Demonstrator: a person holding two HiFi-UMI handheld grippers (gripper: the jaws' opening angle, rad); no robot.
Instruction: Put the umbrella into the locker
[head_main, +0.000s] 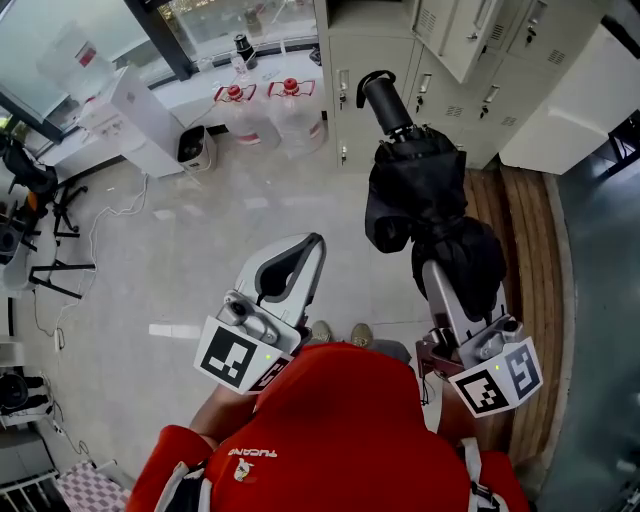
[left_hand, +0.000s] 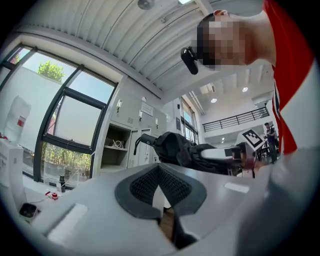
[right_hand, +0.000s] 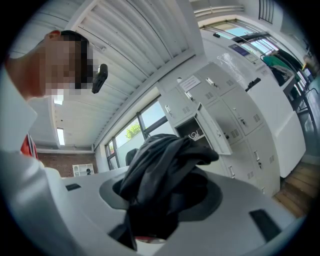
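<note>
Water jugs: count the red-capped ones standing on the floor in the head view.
2. They stand side by side by the window, left of the lockers: left jug, right jug. Others may lie out of frame.

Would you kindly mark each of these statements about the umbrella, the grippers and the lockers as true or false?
1. The right gripper holds the black umbrella. True.
2. The left gripper grips the umbrella's handle. False: its jaws are together on nothing.
3. The umbrella lies inside a locker. False: it is held out in front of the lockers.
4. One locker door stands open. True.
</note>
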